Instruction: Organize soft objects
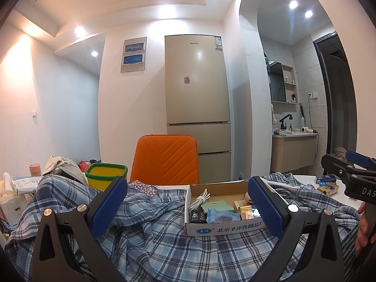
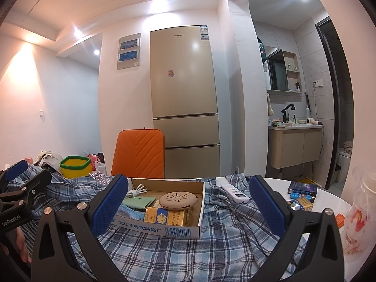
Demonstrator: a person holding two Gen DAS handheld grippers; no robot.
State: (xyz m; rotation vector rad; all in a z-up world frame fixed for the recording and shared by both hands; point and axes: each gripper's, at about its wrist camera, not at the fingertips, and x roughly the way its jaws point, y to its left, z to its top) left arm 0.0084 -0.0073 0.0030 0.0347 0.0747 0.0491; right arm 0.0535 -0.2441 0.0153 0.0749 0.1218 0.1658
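Note:
A blue plaid cloth [image 1: 152,242] [image 2: 225,242] lies crumpled over the white table. On top of it sits a shallow cardboard box [image 1: 225,227] [image 2: 164,229] holding a cable, a green pouch, packets and a round beige disc [image 2: 178,200]. My left gripper [image 1: 188,208] hovers open just above the cloth, its blue pads either side of the box. My right gripper [image 2: 189,205] is open too, with nothing between its fingers, box ahead of it. Each gripper shows at the edge of the other's view: the right one [image 1: 352,174], the left one [image 2: 21,183].
A white remote [image 2: 232,192] rests on the cloth at right. Small boxes [image 2: 302,191] and a plastic bag [image 2: 359,213] lie on the bare table [image 2: 277,183]. A yellow bin with green rim [image 1: 107,175], an orange chair [image 1: 165,159], a fridge [image 1: 197,98] stand behind.

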